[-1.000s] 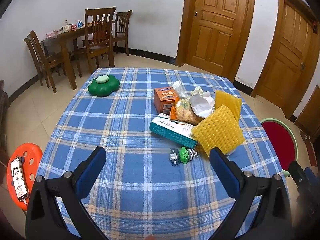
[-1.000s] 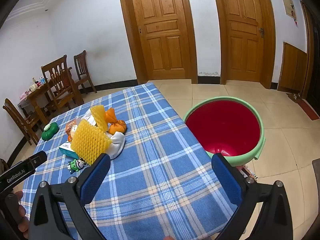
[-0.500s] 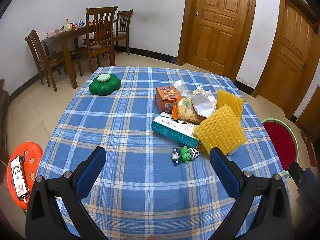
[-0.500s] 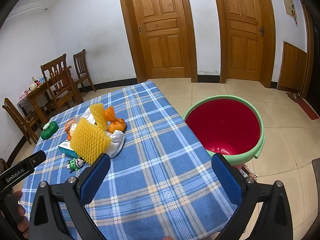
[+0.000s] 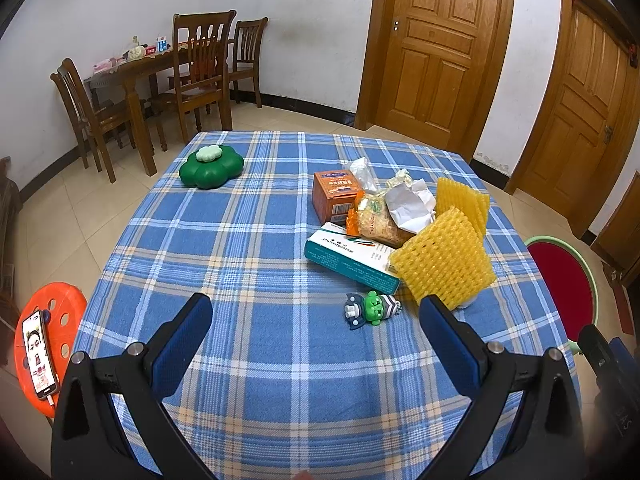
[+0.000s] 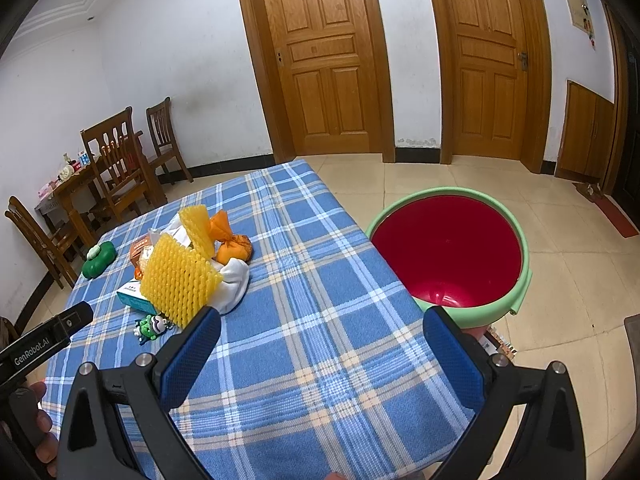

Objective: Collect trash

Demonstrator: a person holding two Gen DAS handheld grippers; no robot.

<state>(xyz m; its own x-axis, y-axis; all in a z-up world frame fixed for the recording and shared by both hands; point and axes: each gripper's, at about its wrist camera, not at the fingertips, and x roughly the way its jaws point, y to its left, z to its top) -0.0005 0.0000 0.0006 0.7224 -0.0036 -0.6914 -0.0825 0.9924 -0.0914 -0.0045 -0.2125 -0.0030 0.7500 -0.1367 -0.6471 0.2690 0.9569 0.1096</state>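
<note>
A heap of trash lies on the blue plaid table (image 5: 256, 240): yellow foam netting (image 5: 444, 264) (image 6: 176, 280), a teal box (image 5: 352, 258), an orange box (image 5: 336, 194), a snack bag (image 5: 376, 222), crumpled white paper (image 5: 410, 204) and an orange pouch (image 6: 232, 246). The red bin with a green rim (image 6: 448, 254) (image 5: 564, 284) stands off the table's right side. My left gripper (image 5: 316, 316) is open above the table's near part, short of the heap. My right gripper (image 6: 320, 332) is open over the table's near right corner, with the bin just beyond its right finger.
A small green toy figure (image 5: 372, 308) (image 6: 152, 326) lies in front of the heap. A green flower-shaped case (image 5: 211, 166) sits far left. An orange stool (image 5: 48, 336) with a phone is at the left. Wooden dining chairs (image 5: 200, 76) and two doors stand behind.
Both views have shifted only slightly; the heap sits a touch farther from the left gripper. Nothing was taken hold of or let go.
</note>
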